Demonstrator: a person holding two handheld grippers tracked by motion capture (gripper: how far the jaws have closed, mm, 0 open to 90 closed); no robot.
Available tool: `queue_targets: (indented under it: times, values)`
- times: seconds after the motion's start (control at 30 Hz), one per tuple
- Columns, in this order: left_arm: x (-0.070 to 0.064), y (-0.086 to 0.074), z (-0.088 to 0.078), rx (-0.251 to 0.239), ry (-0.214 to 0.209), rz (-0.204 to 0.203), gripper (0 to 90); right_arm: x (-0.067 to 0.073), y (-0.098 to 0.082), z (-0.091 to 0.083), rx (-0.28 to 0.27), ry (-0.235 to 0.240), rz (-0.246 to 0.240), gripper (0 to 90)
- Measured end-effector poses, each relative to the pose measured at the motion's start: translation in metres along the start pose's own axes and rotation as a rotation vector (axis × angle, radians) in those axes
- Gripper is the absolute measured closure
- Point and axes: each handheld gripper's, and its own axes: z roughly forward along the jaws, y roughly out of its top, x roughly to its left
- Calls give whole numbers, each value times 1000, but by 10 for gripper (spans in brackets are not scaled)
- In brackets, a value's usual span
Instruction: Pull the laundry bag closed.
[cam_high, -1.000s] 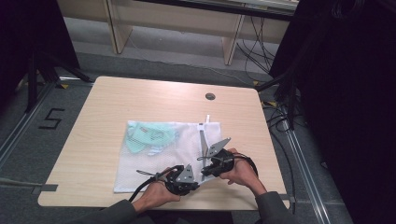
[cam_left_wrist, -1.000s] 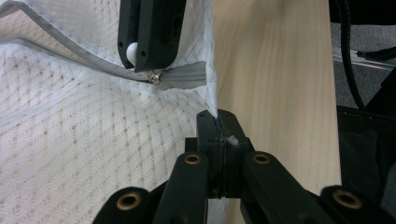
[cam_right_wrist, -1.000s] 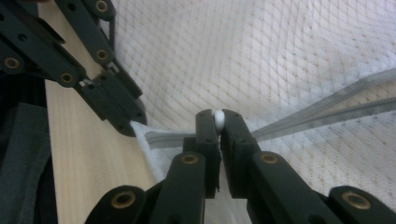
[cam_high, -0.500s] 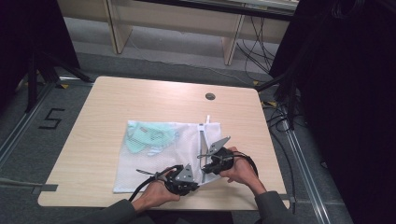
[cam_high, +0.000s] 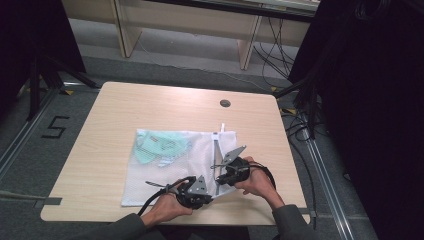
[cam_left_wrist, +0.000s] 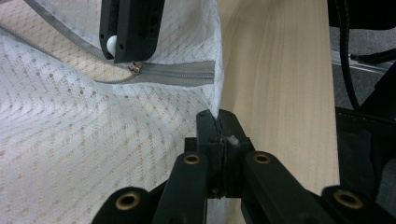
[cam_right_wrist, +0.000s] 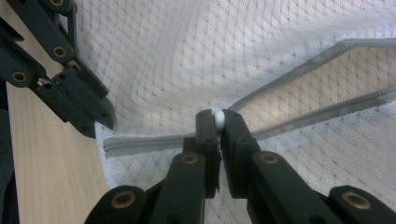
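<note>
Lying flat on the near half of the table (cam_high: 115, 115), one white mesh bag (cam_high: 165, 170) is held by two grippers: the left gripper (cam_left_wrist: 218, 122) is clamped shut on the bag's near corner, and the right gripper (cam_right_wrist: 218, 122) is closed on the one white zipper pull (cam_right_wrist: 218, 116) where the grey zipper (cam_left_wrist: 180, 73) is partly opened. One pale green item (cam_high: 161, 146) is seen inside the bag's far left part. Beyond, one light wooden tabletop with one round grommet (cam_high: 225, 103) is surrounded by grey floor, where a "5" marking (cam_high: 54, 127) is taped at the left and cables (cam_high: 300, 125) are trailed at the right.

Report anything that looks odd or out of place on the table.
Nothing stands out. The mesh bag lies flat with a green cloth inside; the left gripper pinches its corner, the right gripper holds the white zipper pull, zipper part open.
</note>
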Motion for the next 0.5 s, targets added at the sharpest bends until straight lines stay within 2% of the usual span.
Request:
queue_targets:
  times: [0.37,0.5]
  values:
    - [-1,0,0,-2,-2,-7,890,-2,2,0,-9,-24,5,868]
    - [0,1,0,-2,-4,-9,890,-3,2,0,-12,-16,7,868]
